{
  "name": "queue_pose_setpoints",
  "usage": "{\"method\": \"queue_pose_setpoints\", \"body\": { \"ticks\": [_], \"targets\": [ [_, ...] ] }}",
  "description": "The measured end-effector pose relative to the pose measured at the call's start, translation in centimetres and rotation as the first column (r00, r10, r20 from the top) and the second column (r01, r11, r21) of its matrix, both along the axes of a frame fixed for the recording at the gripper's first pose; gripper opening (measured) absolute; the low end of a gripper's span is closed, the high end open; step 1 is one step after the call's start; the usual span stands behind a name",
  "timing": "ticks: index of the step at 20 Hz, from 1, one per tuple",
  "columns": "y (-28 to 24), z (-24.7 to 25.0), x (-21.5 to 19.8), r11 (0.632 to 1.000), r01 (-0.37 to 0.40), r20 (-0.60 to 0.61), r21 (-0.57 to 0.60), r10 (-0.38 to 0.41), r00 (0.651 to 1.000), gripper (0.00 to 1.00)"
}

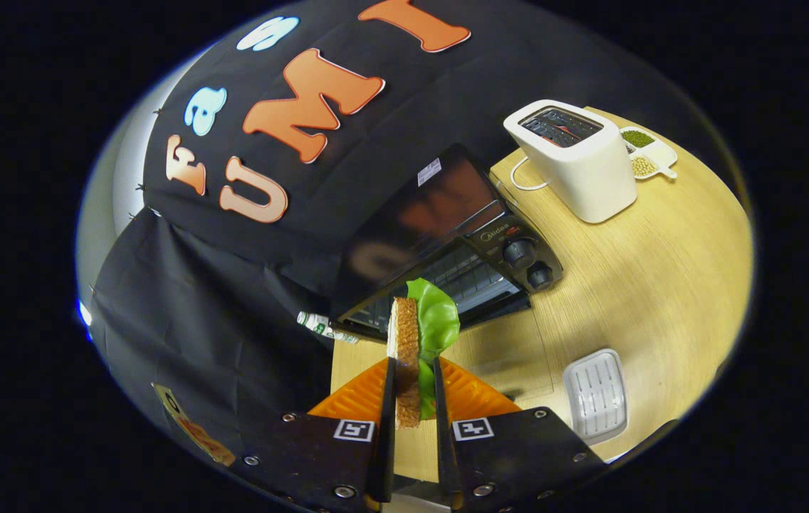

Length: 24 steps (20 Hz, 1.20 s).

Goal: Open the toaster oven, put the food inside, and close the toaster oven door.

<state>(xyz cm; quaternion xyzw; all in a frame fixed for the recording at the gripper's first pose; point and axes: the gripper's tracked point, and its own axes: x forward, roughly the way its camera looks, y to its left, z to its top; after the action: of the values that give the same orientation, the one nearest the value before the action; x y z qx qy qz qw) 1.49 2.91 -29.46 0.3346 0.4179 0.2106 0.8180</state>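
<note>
Gripper (413, 388) held above the pale wooden tabletop (661, 285), its two fingers clamped on a sandwich (406, 349): a slab of browned, crumbed filling with a white bread edge and a glossy green lettuce leaf (435, 320). Both fingers press on it, one from each side, the sandwich standing on edge between them. The lettuce flares out above the fingertips and curls toward the right finger.

Just beyond the sandwich sits the black toaster oven (447, 242), tilted in this view. Its glass door (419, 221) is swung open, dark and reflective, and the wire rack (468, 281) inside is visible behind the lettuce. Two round black knobs (527, 263) sit on the control panel at the oven's right end. The sandwich is in front of the opening, not yet inside.

Farther off, past the oven, a white slot toaster (575, 160) stands on the table with its white cord looped beside it. Touching or just beside its far end, a small white divided dish (654, 153) holds green and pale dried beans in separate compartments.

Near the right finger, on the table, lies a white ribbed rectangular tray (595, 395). A small white-and-green tube (322, 326) lies by the oven's left corner.
</note>
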Motion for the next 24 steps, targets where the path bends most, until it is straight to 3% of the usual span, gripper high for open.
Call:
{"method": "queue_pose_setpoints", "body": {
  "ticks": [3, 6, 11, 14, 17, 24],
  "targets": [
    [0.8, -1.1, 1.7, 0.989, 0.110, -0.013, 0.095, -0.110, 0.994, 0.26],
    [1.1, -3.7, 2.4, 0.978, 0.185, -0.038, 0.099, -0.182, 0.983, 0.25],
    [2.1, -6.7, 4.3, 0.925, 0.331, -0.092, 0.185, -0.319, 0.943, 0.26],
    [3.6, -7.5, 5.7, 0.874, 0.436, -0.101, 0.215, -0.424, 0.900, 0.26],
    [4.9, -7.7, 7.8, 0.769, 0.569, -0.124, 0.291, -0.560, 0.820, 0.26],
    [8.2, -10.6, 9.7, 0.703, 0.673, -0.152, 0.229, -0.657, 0.738, 0.25]
  ]
}}
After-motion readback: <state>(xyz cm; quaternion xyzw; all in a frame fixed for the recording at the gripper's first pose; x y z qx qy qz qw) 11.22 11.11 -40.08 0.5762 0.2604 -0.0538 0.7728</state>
